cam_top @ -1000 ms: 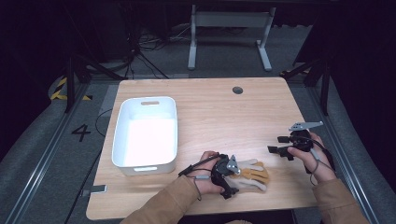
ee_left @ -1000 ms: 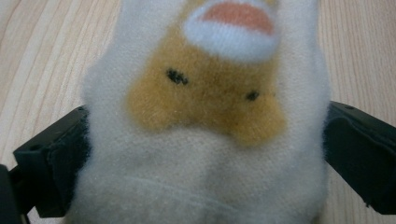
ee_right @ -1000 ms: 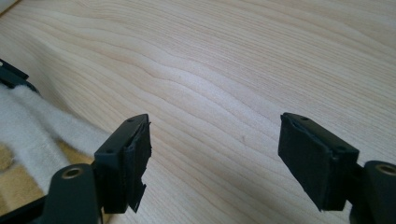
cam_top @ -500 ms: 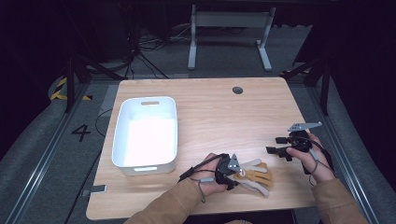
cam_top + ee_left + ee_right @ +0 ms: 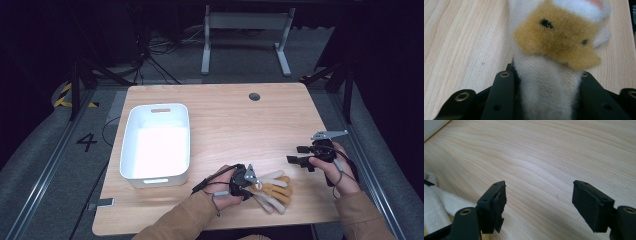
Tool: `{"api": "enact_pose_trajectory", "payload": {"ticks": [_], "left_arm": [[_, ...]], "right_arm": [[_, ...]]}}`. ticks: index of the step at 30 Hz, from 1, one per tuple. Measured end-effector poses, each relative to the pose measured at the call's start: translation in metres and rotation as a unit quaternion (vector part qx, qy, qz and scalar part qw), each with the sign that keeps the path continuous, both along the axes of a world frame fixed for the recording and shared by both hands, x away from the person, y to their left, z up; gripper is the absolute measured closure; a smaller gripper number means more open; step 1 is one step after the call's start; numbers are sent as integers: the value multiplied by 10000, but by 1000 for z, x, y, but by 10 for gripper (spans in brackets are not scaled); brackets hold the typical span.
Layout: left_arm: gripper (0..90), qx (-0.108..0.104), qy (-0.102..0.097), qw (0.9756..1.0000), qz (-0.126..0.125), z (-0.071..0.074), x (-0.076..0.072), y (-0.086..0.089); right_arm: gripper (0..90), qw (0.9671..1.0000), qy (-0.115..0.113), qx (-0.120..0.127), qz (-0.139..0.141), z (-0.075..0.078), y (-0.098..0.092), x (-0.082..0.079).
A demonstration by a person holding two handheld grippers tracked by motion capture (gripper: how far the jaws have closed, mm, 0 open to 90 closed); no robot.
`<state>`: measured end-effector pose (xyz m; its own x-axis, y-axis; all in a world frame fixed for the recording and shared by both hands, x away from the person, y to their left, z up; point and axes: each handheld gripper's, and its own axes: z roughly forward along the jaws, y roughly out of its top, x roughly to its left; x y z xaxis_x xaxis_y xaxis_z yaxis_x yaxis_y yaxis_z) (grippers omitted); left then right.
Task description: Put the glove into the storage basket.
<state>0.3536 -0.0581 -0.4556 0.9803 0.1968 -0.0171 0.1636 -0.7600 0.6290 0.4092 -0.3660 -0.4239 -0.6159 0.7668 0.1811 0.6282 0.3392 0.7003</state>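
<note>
A fuzzy white-and-tan knit piece (image 5: pixel 272 190), a sock or a glove, lies near the front edge of the wooden table (image 5: pixel 235 120). My left gripper (image 5: pixel 251 183) sits at its left end. Its jaws have just been closing. In the left gripper view both black jaws press the white knit (image 5: pixel 546 92) between them, and a tan patch with black dots (image 5: pixel 556 40) lies beyond. My right gripper (image 5: pixel 295 155) hovers at the right side of the table, pointing left. It stands open (image 5: pixel 541 195) over bare wood, with white knit (image 5: pixel 439 202) at the lower left of its view.
An empty white bin (image 5: pixel 160 106) stands on the left part of the table. A round cable hole (image 5: pixel 254 96) sits near the far edge. Dark floor, cables and a desk frame (image 5: pixel 245 30) lie beyond the table.
The left gripper's jaws have closed onto the knit piece. Both hands have kept their places.
</note>
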Motion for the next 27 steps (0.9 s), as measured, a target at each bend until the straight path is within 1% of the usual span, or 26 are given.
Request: {"api": "enact_pose_trajectory", "payload": {"ticks": [2,4,5,7,11,13,14,16,18,21,22,24,25,27], "left_arm": [[680,-9,21,10000,3,0,1,1],[677,-50,118,9999,52,0,2,1],[677,-74,127,9999,61,0,2,2],[677,-61,184,9998,101,0,2,3],[681,-75,356,9991,204,2,3,7],[684,-108,410,9987,267,5,4,10],[685,-158,429,9985,312,6,4,13],[686,-166,539,9978,339,8,5,16],[686,-132,532,9977,389,11,5,20],[686,-139,564,9971,497,15,5,27],[686,-165,592,9965,574,17,5,29],[686,-198,571,9960,658,22,6,34],[686,-209,605,9954,714,24,6,37],[686,-274,610,9942,839,29,6,41]], "right_arm": [[279,10000,4,-4,-13,0,0,0],[279,10000,0,-8,-11,0,0,0],[279,10000,5,-7,-11,0,0,0],[285,10000,4,-9,3,0,0,0],[292,10000,-5,10,48,1,1,1],[292,10000,-12,8,54,2,2,1],[292,10000,-10,14,52,2,3,2],[293,10000,-28,4,68,2,3,3],[293,10000,-22,-5,85,2,5,4],[299,9999,-13,5,135,2,7,6],[300,9999,-8,4,160,3,9,7],[300,9998,-7,-29,190,2,11,9],[301,9998,1,-34,210,2,12,9],[302,9997,-23,-28,241,3,14,11]]}}
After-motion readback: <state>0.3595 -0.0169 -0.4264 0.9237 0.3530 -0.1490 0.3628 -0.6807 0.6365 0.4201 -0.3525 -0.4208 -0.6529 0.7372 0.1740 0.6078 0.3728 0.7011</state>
